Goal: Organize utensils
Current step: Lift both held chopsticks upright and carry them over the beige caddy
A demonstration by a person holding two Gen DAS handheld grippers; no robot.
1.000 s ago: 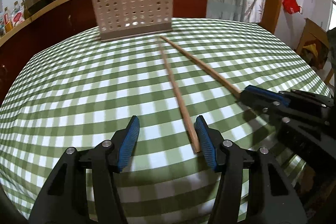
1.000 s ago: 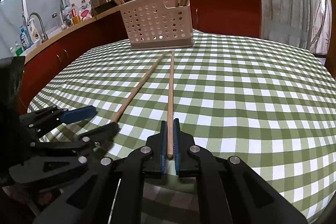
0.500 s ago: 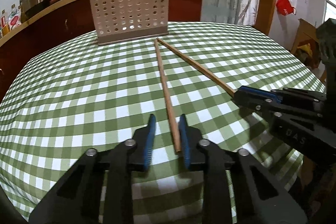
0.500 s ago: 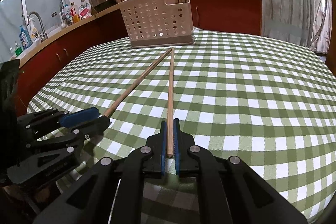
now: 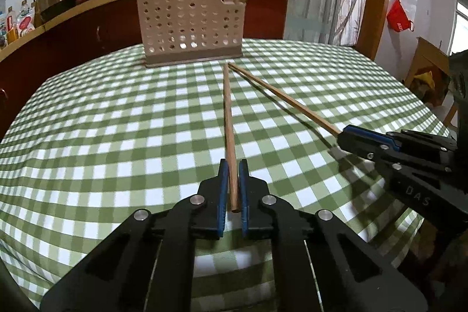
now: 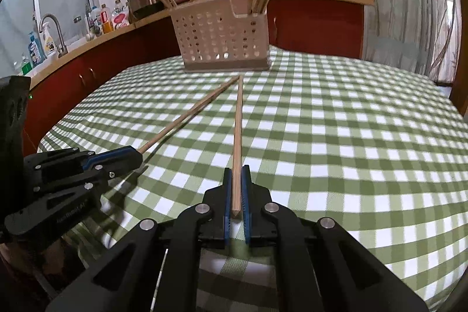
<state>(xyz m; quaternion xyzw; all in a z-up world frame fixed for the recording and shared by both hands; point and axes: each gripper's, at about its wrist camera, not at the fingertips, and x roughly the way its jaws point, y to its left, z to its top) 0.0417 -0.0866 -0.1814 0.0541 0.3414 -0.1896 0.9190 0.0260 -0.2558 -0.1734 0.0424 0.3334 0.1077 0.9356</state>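
Bottles by the sink are too small to read.

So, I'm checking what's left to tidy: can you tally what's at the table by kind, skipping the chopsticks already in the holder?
Chopsticks outside the holder: 2 (left chopstick, right chopstick)
Holder: 1
Grippers: 2 (left gripper, right gripper)
Total: 5

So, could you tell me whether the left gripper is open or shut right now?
Shut: the left gripper has both blue pads pressed against the near end of a chopstick.
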